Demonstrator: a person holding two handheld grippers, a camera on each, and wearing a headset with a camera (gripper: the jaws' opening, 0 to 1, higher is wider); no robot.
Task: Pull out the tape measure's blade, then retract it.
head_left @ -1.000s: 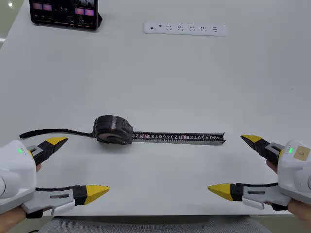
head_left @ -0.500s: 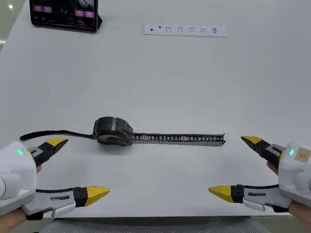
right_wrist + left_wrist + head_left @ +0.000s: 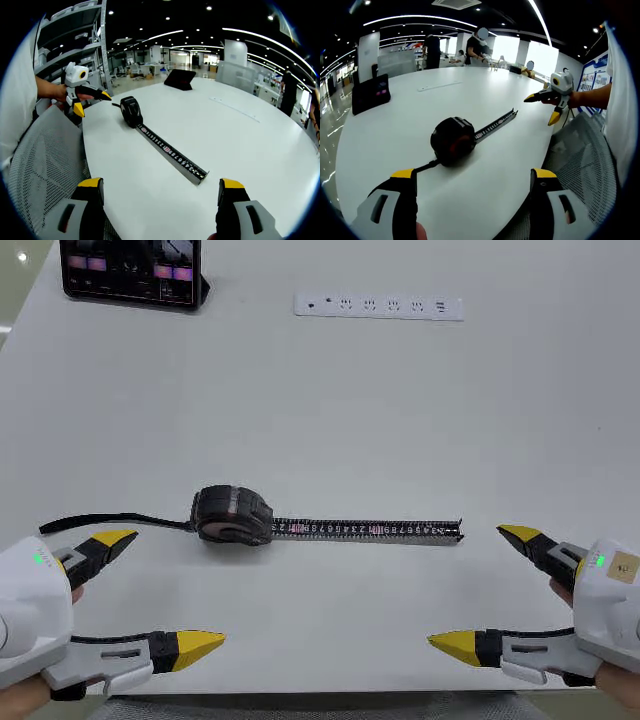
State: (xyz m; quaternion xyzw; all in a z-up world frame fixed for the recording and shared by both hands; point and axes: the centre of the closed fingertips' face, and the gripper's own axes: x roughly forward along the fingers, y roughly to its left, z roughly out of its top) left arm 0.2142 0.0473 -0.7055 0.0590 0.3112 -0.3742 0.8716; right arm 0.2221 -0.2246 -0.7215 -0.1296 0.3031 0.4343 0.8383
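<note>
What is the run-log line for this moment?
blade: out, flat on table | left hand-held gripper: open, empty | right hand-held gripper: open, empty

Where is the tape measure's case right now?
In the head view the case lies on the table left of centre, ahead of the left tool, its blade stretched out flat toward the right tool.
</note>
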